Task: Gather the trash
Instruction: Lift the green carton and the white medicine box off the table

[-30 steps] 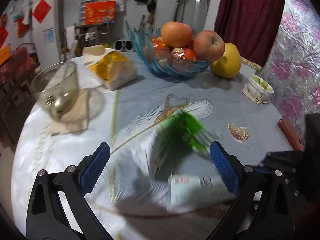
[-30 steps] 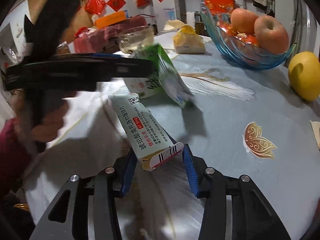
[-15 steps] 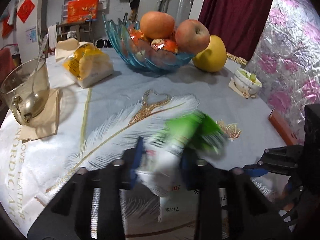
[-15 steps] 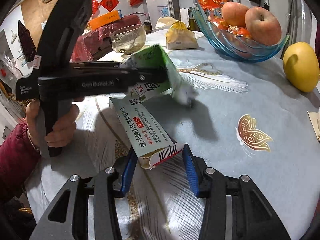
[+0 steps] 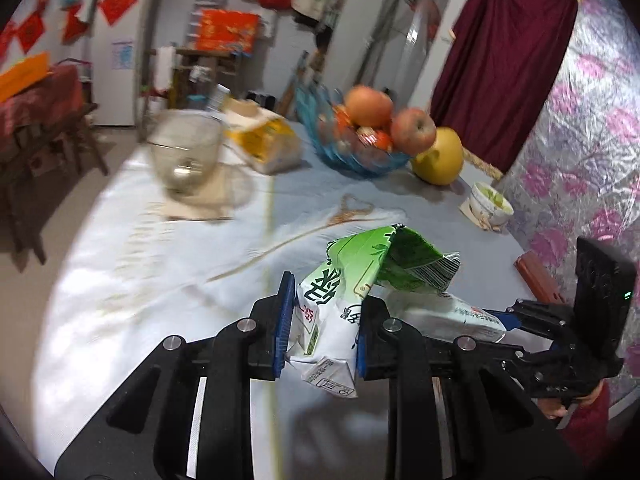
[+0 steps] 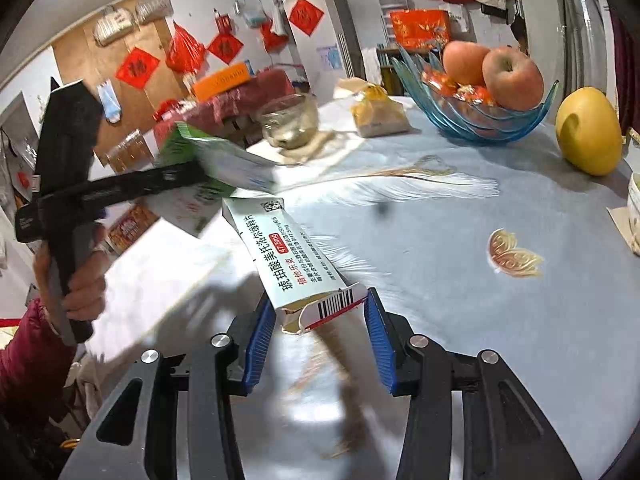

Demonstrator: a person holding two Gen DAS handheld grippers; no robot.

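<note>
The white box [image 6: 296, 260] reads 琥珀酸美托洛尔缓释片, with 47.5mg on a red tag beside that line, a QR code at its far end and a barcode at its near end.

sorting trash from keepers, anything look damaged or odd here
Both held packages are damaged. The green carton in the left gripper is crushed, its top torn open. The white medicine box in the right gripper has a ragged, opened end flap. The fruit bowl looks intact.

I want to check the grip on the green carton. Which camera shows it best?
The left wrist view: the green carton sits sharp and close, pinched between the left gripper pads. The right wrist view shows it only from the side, blurred and partly hidden behind that gripper's black body.
</note>
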